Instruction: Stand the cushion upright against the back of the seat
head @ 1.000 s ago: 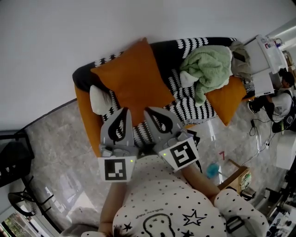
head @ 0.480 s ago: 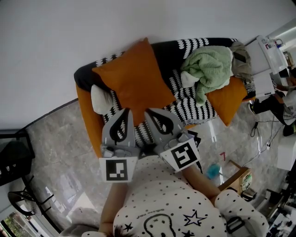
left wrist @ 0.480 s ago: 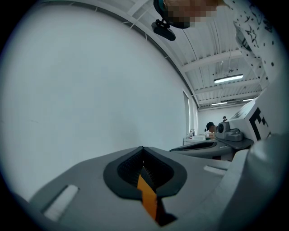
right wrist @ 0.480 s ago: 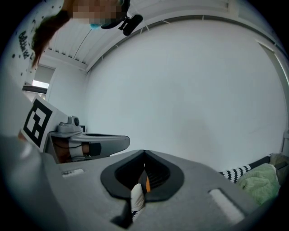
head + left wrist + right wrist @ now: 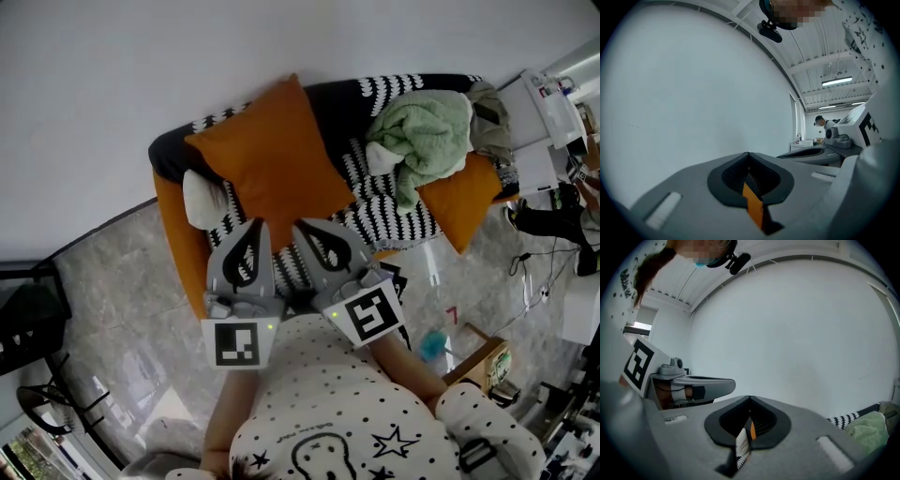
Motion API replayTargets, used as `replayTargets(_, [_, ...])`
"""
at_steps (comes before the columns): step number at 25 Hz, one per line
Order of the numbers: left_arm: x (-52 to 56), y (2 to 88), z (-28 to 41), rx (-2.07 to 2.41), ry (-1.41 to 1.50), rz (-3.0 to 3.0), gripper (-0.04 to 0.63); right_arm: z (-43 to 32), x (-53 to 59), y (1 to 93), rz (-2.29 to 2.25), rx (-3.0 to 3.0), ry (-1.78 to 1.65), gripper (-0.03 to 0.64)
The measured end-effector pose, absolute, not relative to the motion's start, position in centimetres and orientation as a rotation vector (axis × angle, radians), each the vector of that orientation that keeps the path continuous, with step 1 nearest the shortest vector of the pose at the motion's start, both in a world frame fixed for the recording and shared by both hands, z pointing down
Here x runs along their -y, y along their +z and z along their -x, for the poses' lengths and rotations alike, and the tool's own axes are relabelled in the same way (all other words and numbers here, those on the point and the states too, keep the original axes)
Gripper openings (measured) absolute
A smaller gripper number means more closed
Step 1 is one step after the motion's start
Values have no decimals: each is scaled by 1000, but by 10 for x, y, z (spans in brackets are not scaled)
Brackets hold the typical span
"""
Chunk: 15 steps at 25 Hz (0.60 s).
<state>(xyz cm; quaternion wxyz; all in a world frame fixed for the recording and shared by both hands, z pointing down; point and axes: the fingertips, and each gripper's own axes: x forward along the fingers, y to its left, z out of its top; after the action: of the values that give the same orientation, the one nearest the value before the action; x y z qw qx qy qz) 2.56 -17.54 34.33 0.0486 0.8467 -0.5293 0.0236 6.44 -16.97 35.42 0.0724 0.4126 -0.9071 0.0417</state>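
Left tool (image 5: 255, 227), right tool (image 5: 300, 228), one orange cushion (image 5: 272, 164)

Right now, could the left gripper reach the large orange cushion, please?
Probably yes: nothing lies between the left gripper and the large orange cushion, but its fingers are shut and must open first.

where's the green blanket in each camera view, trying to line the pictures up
Head view: the green blanket is heaped on the sofa, upper right of centre.
Left gripper view: not in it.
Right gripper view: at the lower right edge, just below the black-and-white cover.
Shared landmark: the white wall behind the sofa fills the background in all three views.
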Motion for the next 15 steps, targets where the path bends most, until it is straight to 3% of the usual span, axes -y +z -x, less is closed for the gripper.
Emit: replayTargets(15, [177,345,-30,1592,82,-2577,-12,-66,172,357,-1227,2709,131,2])
